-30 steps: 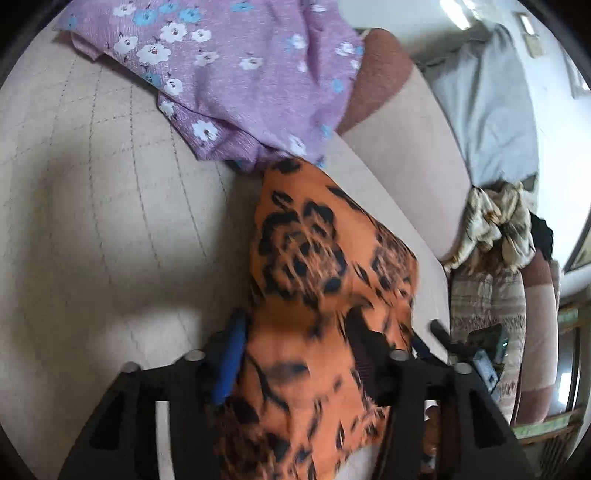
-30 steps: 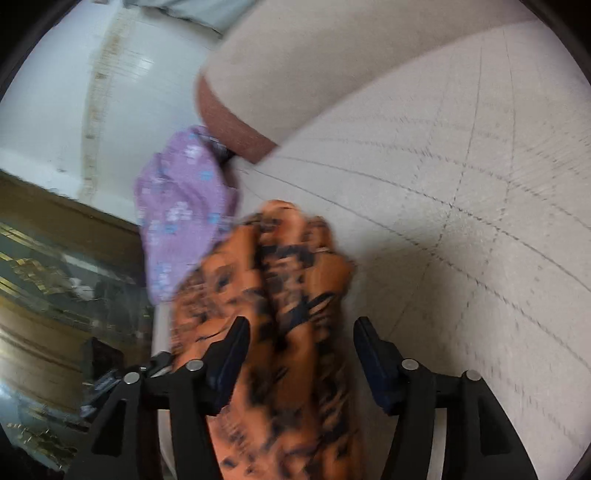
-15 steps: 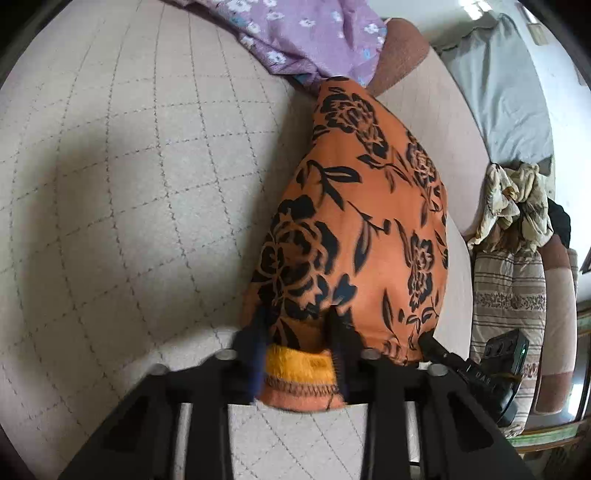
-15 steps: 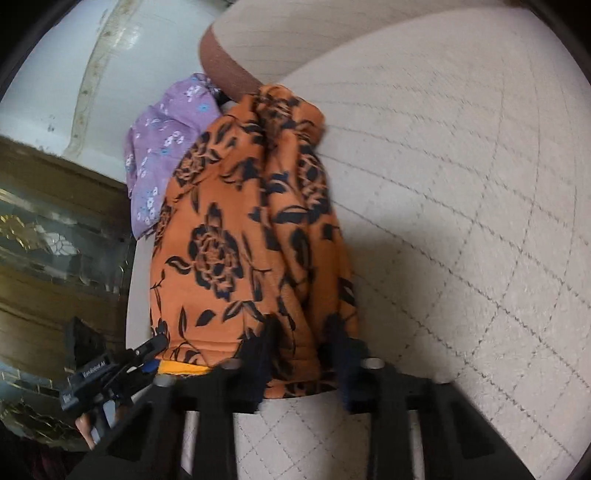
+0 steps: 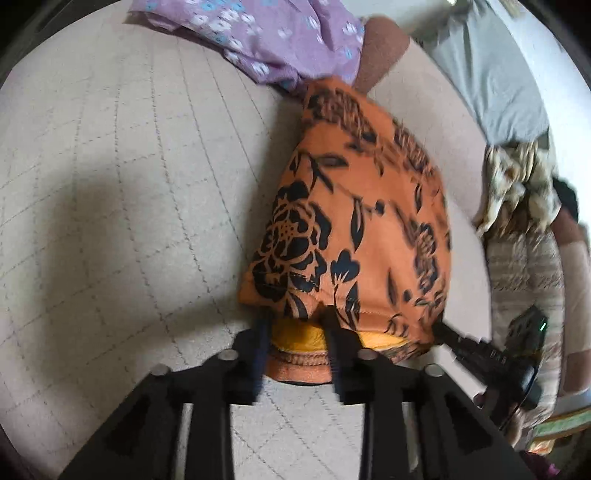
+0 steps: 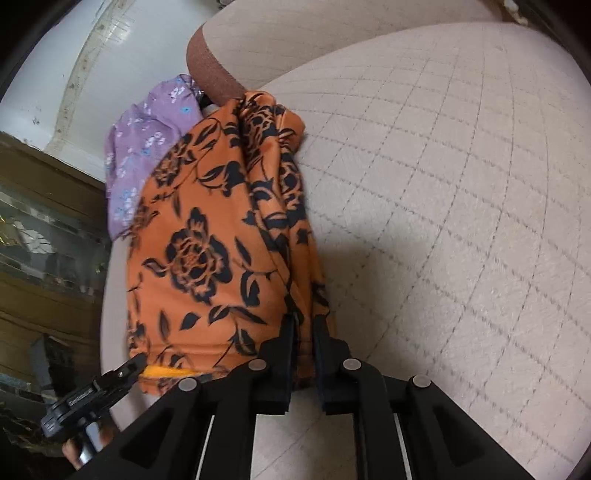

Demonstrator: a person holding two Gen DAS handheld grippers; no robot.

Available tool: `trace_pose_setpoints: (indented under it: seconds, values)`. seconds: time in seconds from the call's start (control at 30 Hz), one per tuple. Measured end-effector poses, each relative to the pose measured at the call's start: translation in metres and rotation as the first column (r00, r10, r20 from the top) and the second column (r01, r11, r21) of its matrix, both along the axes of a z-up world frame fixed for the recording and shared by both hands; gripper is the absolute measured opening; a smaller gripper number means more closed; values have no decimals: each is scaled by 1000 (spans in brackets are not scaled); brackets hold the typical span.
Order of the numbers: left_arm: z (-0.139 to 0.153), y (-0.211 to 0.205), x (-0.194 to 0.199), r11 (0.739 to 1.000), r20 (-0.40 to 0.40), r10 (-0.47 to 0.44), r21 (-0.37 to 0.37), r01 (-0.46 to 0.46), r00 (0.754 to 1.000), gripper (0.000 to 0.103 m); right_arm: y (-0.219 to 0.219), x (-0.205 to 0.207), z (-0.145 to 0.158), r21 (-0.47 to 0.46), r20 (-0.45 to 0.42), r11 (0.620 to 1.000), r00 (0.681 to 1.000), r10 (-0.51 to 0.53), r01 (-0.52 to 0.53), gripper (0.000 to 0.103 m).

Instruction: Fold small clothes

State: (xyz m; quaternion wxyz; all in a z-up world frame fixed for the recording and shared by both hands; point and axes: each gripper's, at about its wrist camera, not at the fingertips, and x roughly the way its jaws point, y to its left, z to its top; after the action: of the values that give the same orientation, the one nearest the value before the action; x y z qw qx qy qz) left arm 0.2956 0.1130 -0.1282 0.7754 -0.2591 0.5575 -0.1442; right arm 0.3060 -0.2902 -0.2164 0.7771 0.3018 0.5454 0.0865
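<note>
With both my left tongs (image 5: 295, 343) and right tongs (image 6: 301, 339) clamped on the orange floral garment's (image 5: 354, 221) hem, I spread it flat on the quilted sofa cushion (image 5: 129, 184) for folding.

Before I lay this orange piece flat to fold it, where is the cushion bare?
Bare quilted cushion lies left of the orange floral garment in the left wrist view, below the purple floral cloth. The right wrist view shows another bare stretch on the garment's other side. It is crowded by the brown bolster, where the two cloths meet.
</note>
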Motion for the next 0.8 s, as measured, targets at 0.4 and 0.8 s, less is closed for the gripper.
trace_pose_setpoints:
  seconds: [0.4, 0.8]
  values:
    - [-23, -14, 7, 999, -53, -35, -24, 33, 998, 63, -3, -2, -7, 45, -18, 999, 1000, 20, -20, 87]
    - [0, -13, 0, 997, -11, -69, -40, 68, 998, 10, 12, -5, 10, -11, 8, 999, 999, 52, -52, 12]
